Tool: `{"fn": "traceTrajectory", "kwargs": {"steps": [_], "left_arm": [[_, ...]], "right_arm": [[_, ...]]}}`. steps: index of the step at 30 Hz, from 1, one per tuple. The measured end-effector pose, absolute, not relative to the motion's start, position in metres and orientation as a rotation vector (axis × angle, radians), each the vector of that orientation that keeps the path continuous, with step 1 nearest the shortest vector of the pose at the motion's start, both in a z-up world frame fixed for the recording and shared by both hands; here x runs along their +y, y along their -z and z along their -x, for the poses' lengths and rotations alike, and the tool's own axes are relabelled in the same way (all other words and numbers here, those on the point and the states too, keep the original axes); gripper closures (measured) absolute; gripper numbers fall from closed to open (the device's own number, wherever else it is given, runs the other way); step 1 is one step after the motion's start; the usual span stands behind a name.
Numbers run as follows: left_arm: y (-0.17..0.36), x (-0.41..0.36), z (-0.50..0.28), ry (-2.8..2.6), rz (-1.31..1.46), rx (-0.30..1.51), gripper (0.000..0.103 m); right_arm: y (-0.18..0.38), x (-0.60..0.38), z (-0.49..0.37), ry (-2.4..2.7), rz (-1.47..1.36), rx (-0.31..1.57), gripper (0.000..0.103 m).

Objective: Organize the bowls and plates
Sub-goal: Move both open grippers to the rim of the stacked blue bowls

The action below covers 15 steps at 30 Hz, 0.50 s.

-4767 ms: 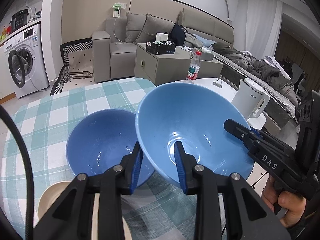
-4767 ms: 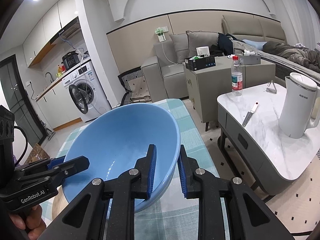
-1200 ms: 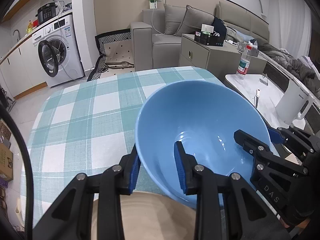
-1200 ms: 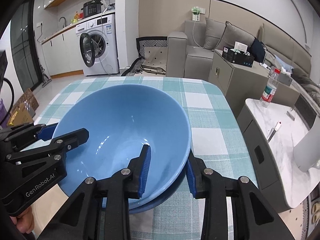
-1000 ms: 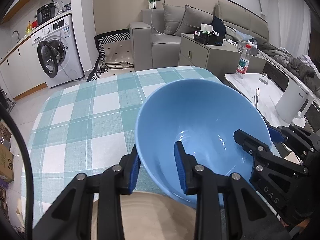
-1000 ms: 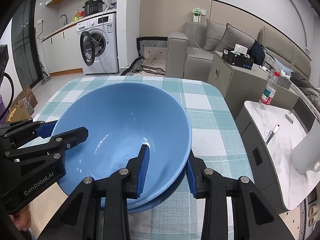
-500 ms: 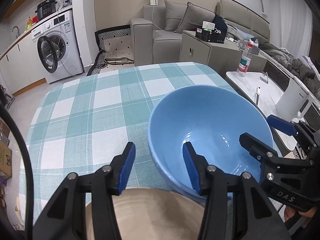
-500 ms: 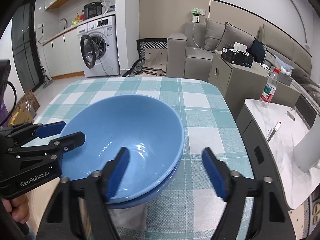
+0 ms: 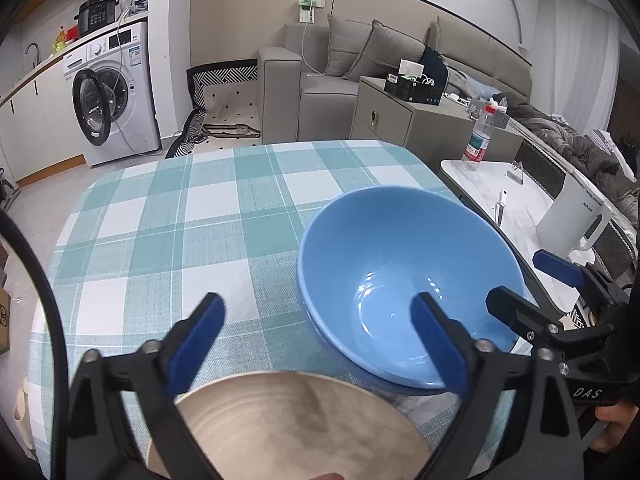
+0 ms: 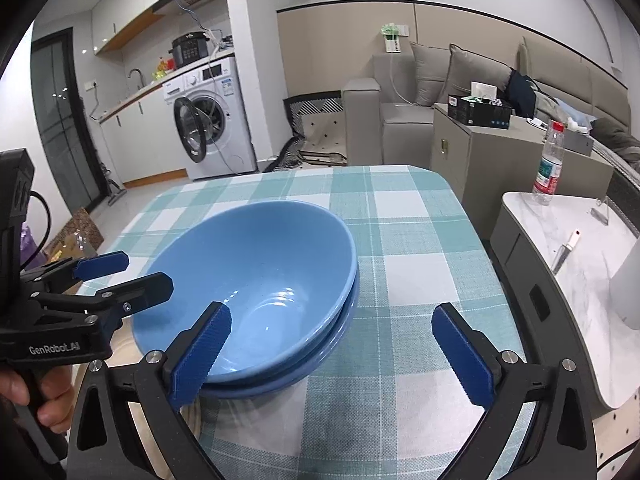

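both grippers let go of the nested blue bowl

since the earlier pictures, where each of our grippers pinched the rim of the upper blue bowl, that bowl has come down into the second blue bowl and both sets of jaws have spread apart. right now the jaws of our left gripper (image 9: 318, 334) are opening, and the near rim of the upper blue bowl (image 9: 404, 276) lies between its blue pads without either pad pressing on it. the jaws of our right gripper (image 10: 334, 354) are opening too, with the near right edge of the same bowl between its pads, again untouched as far as we can see

the upper bowl sits nested in the lower blue bowl (image 10: 328, 344), whose rim shows as a darker band beneath it. the pair rests on the checked tablecloth (image 9: 168, 224), toward the table's right side

as we judge it, stacking the two bowls is done. a beige plate (image 9: 288, 428) lies on the cloth just in front of the bowls, under our left gripper. we cannot tell whether its edge touches them. it seems the piece still to be dealt with, and we see no other dishes

for the next move, both grippers would need to back clear of the bowl rim first
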<state>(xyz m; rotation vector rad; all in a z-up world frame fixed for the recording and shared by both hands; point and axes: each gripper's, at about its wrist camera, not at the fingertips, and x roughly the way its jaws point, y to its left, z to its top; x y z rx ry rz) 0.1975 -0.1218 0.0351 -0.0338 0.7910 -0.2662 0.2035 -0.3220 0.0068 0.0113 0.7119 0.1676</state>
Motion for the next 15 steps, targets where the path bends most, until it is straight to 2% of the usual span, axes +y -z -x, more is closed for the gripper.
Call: {"fn": "traceTrajectory", "kwargs": {"steps": [4, 15], "left_arm": [[-0.038, -0.121, -0.196, 0.284, 0.051, 0.770, 0.000], [-0.026, -0.116, -0.208, 0.288, 0.106, 0.823, 0.000]], "right_arm": [[-0.006, -0.327, -0.201, -0.192, -0.038, 0.692, 0.001], [0.003, -0.343, -0.211, -0.220, -0.156, 0.722, 0.001]]}}
